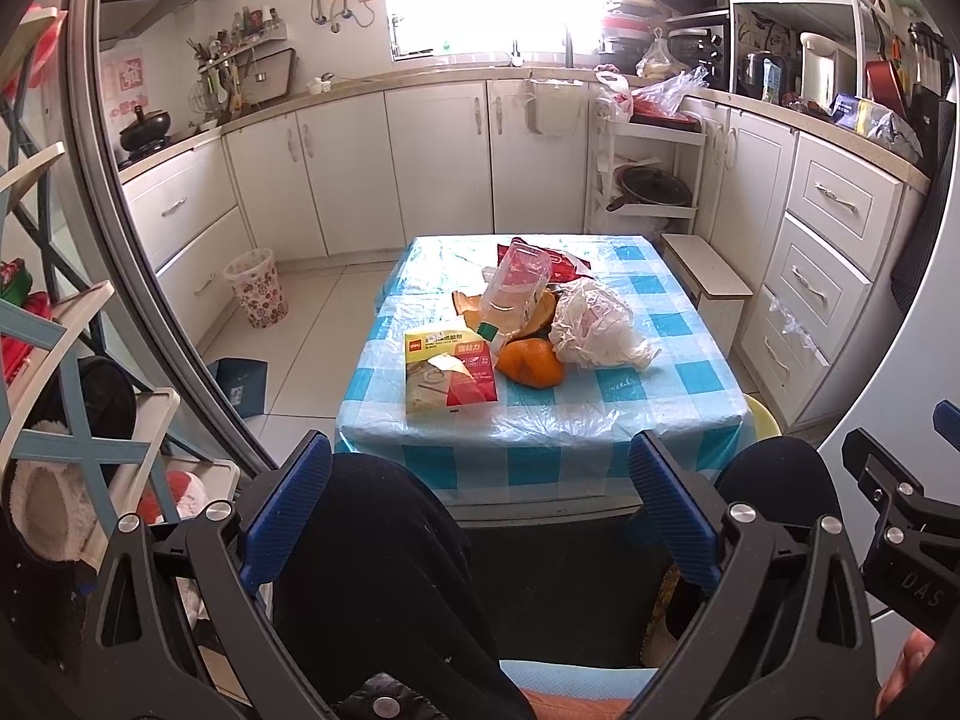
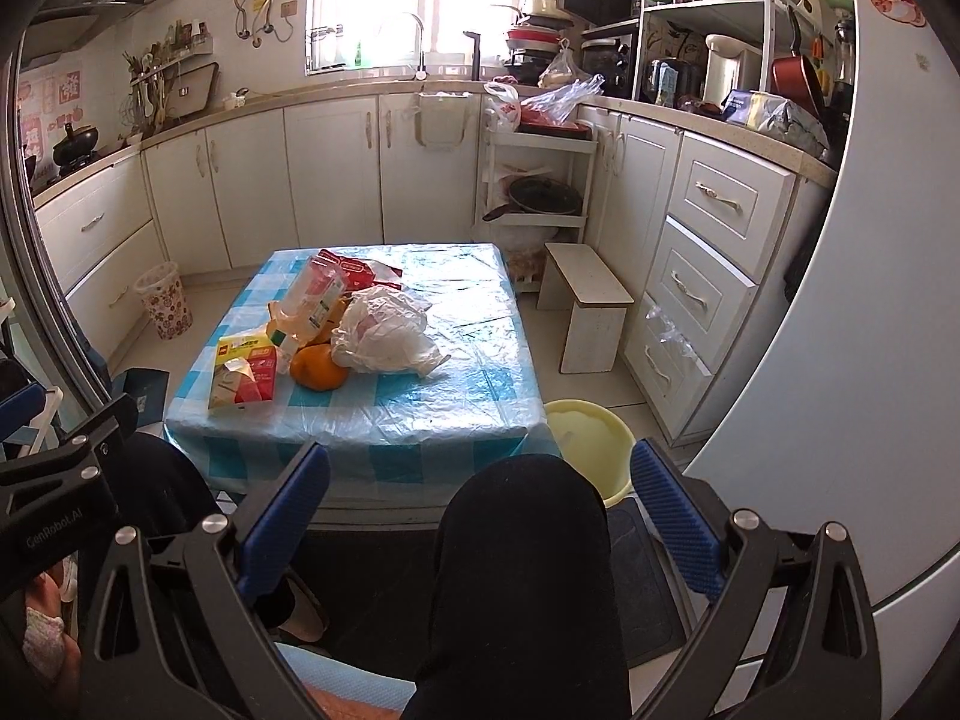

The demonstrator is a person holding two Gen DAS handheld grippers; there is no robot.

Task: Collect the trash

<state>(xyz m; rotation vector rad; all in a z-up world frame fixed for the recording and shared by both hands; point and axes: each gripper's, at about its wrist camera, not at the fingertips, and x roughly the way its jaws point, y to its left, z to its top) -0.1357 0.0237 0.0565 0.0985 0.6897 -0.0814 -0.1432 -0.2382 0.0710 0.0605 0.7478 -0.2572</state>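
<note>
Trash sits heaped mid-table (image 1: pixel 660 384): crumpled white plastic bag (image 1: pixel 594 324), clear bottle (image 1: pixel 516 294), orange peel (image 1: pixel 531 363), yellow-red packet (image 1: pixel 447 375). Left gripper (image 1: pixel 480 510) and right gripper (image 2: pixel 480 510) gape wide, holding nothing.

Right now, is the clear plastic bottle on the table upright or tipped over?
Tipped over. The clear plastic bottle lies slanted across the trash pile, its green cap low toward the yellow packet.

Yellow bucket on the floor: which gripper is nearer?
Right. The right gripper hovers beside the yellow bucket; the left gripper sits farther left, over the other knee.
</note>
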